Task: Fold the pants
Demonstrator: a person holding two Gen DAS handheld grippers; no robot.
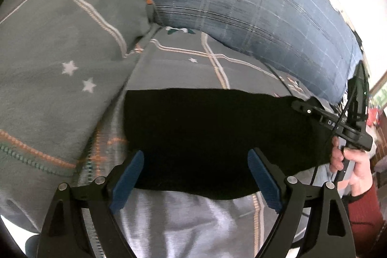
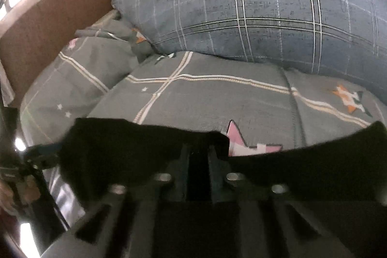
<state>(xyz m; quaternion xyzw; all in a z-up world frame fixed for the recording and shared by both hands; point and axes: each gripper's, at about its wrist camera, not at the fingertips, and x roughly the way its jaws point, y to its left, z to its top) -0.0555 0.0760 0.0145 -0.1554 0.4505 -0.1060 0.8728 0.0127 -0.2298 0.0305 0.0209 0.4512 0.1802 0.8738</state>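
Observation:
The black pants (image 1: 212,137) lie folded on the grey bedcover. My left gripper (image 1: 196,156) is open with its blue pads over the near edge of the pants, holding nothing. My right gripper (image 2: 198,151) is shut on the black pants fabric (image 2: 125,151), which drapes across its fingers. In the left wrist view the right gripper body (image 1: 338,122) sits at the pants' right end, held by a hand (image 1: 350,163).
A grey bedcover with stars and stripes (image 2: 217,93) lies under the pants. A big blue plaid pillow (image 2: 266,6) lies behind. A grey bunched quilt (image 1: 60,52) is at the left. A brown headboard (image 2: 48,23) stands at far left.

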